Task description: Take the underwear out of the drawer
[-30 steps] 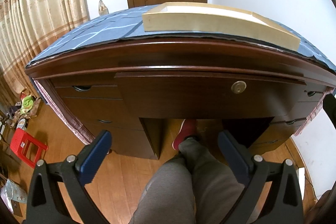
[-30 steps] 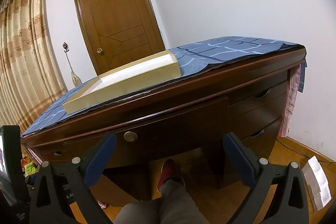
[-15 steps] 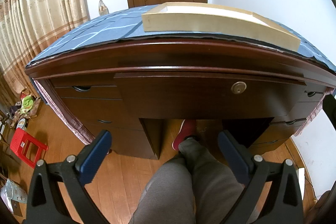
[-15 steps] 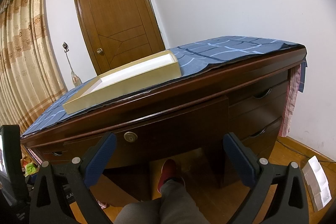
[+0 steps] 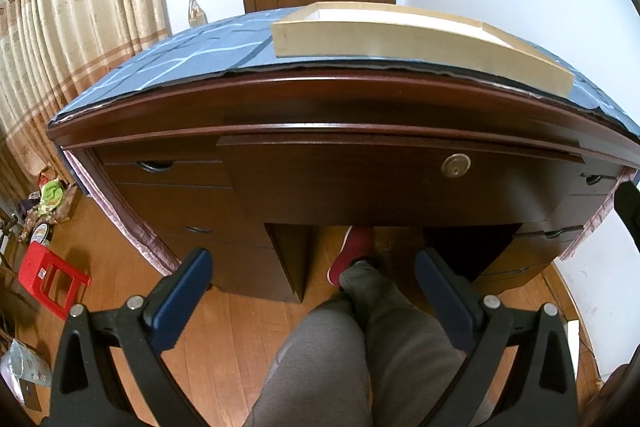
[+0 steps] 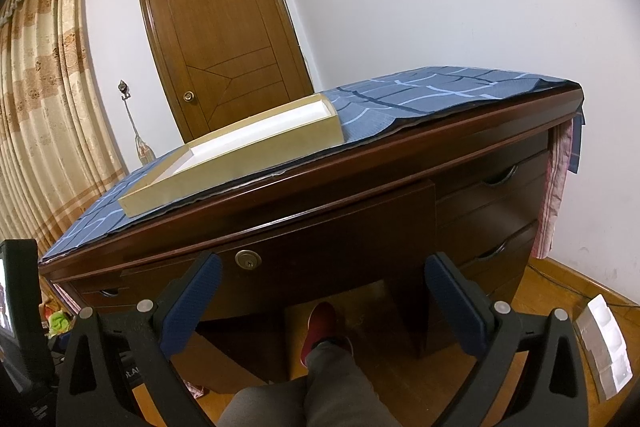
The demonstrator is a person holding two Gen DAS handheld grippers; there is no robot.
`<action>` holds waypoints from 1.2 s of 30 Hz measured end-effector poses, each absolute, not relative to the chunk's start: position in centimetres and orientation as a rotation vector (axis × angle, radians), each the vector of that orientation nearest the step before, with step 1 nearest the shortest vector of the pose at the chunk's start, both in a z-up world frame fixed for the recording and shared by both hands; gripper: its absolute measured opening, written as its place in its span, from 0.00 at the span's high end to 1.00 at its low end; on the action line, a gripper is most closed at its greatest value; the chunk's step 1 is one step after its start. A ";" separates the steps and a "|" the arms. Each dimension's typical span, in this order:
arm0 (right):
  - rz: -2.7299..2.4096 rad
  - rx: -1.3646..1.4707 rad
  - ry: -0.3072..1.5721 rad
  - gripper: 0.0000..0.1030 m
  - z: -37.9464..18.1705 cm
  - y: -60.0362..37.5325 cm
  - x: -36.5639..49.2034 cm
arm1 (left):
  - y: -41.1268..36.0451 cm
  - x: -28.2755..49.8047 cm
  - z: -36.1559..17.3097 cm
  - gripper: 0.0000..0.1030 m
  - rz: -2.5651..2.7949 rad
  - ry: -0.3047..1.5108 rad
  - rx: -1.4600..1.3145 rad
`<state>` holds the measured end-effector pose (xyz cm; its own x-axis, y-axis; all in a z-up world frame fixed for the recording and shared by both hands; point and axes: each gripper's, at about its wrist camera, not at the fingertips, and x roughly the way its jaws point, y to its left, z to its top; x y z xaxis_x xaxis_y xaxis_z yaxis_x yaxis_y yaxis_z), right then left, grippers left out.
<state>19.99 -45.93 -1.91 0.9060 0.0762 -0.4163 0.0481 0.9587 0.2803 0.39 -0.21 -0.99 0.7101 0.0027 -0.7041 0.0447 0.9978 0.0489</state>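
Note:
A dark wooden desk faces me with its wide centre drawer [image 5: 392,183] [image 6: 304,259] closed; a round brass lock [image 5: 455,165] [image 6: 248,259] sits on its front. No underwear shows in either view. My left gripper [image 5: 314,265] is open and empty, held back from the drawer front above a person's grey-trousered leg [image 5: 360,339]. My right gripper [image 6: 322,269] is also open and empty, a short way before the drawer front near the lock.
A shallow tan tray [image 5: 400,39] [image 6: 236,151] rests on a blue patterned cloth [image 5: 192,55] covering the desktop. Side drawers with recessed handles [image 5: 154,167] [image 6: 500,177] flank the kneehole. A red-shoed foot [image 6: 320,323] is under the desk. A red stool [image 5: 50,277] stands at left.

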 end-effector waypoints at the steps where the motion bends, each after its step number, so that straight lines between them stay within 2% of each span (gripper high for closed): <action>1: 0.015 0.290 0.441 0.01 -1.9 -45.9 20.0 | -0.2 0.4 -1.0 0.01 -0.024 0.781 0.064; 22: 0.005 0.307 0.462 0.01 -2.7 -46.2 20.5 | 0.0 0.7 -1.7 0.01 -0.026 0.797 0.065; 31: -0.025 0.319 0.470 0.01 -4.4 -50.0 22.8 | 0.0 1.5 -2.3 0.01 -0.040 0.740 0.052; 36: 0.030 0.298 0.493 0.01 -5.8 -52.7 25.4 | -1.5 2.1 -2.4 0.08 -0.095 0.700 0.016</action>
<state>25.36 -52.75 -5.76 0.8811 0.1003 -0.4621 0.0428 0.9563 0.2892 2.14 -1.49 -2.43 0.7607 -0.0817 -0.6440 0.0923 0.9956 -0.0172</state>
